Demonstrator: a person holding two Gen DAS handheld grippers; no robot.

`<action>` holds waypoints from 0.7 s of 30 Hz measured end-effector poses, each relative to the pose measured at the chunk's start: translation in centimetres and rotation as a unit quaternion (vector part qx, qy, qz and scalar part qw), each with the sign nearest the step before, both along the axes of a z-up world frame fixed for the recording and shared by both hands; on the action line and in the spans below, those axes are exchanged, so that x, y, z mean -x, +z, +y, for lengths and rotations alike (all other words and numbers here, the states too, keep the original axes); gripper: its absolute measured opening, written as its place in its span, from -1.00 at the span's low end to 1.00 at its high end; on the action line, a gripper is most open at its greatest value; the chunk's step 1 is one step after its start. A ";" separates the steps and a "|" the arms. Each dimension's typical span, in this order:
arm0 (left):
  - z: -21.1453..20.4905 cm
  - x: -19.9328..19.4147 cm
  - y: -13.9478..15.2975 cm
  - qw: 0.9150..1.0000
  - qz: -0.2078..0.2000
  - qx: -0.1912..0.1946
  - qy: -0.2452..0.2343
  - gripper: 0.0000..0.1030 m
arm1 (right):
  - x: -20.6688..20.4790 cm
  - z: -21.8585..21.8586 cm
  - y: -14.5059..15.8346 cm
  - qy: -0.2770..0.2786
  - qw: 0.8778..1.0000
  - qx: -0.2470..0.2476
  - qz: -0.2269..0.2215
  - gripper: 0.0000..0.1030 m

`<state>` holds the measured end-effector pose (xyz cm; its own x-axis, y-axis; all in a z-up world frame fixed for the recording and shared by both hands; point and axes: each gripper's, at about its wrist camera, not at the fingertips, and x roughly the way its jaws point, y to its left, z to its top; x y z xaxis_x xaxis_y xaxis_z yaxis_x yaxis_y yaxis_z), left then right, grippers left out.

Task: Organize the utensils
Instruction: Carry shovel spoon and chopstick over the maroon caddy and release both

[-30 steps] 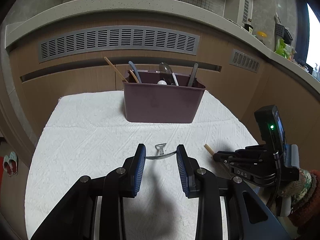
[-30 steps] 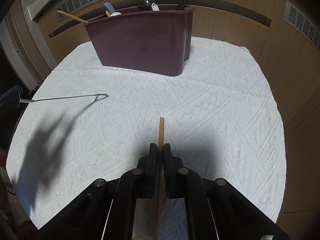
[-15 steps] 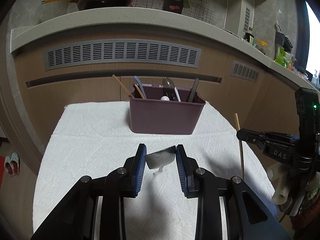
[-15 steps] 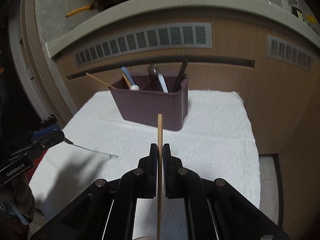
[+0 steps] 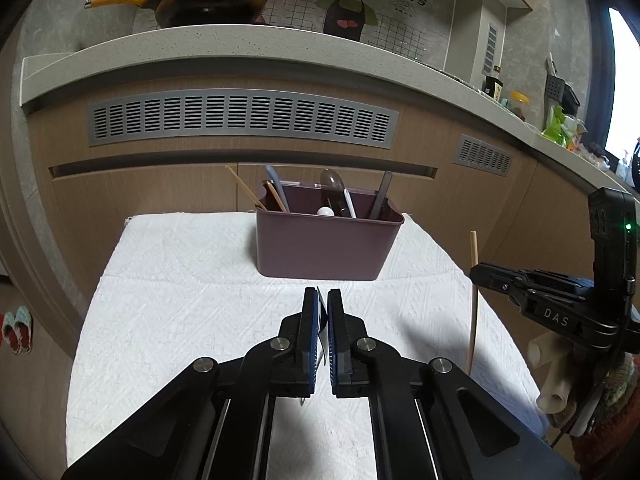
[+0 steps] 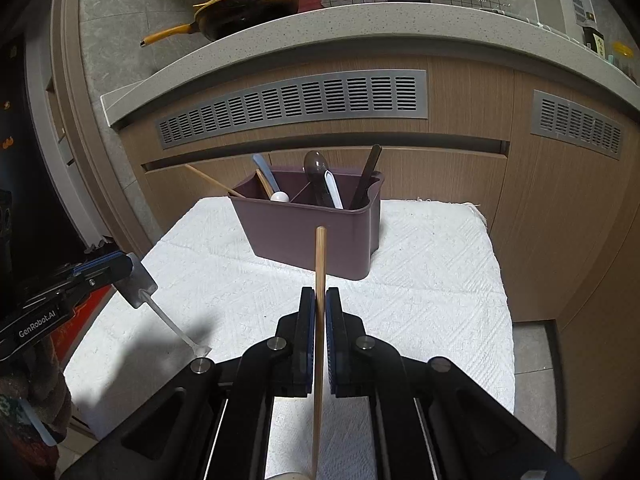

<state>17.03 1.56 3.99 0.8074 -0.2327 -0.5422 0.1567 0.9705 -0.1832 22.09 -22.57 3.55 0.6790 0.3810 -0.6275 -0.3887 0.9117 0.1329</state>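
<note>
Left gripper [image 5: 323,304] pinches a flat metal utensil [image 6: 140,286], nearly hidden edge-on between its fingers; right gripper [image 6: 319,300] clamps an upright chopstick [image 6: 320,256]; purple caddy [image 6: 304,236] on the towel [image 6: 440,280] holds spoons, chopsticks.

A caddy [image 5: 328,246] is standing on the desk [image 5: 180,280] toward its far edge, in front of a cabinet [image 5: 160,196], with several utensils [image 6: 320,178] standing in its compartments. A pan [image 5: 208,0] is sitting on the counter [image 5: 240,46] above. The left tongs [image 5: 323,308] and right tongs [image 6: 319,306] are hovering over the desk's near side, before the caddy, holding a spatula [image 6: 140,284] and a chopstick [image 6: 320,280].
</note>
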 end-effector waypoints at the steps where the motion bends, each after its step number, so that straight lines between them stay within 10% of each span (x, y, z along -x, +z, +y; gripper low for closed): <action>1: 0.0 0.0 0.0 1.000 0.001 0.003 -0.002 -0.92 | 0.0 0.0 0.0 -0.001 1.000 0.000 0.000 -0.89; 21: 1.7 -2.3 8.4 0.994 -0.055 0.087 -0.044 -0.97 | -0.8 0.3 5.9 0.012 0.997 -0.032 -0.067 -0.89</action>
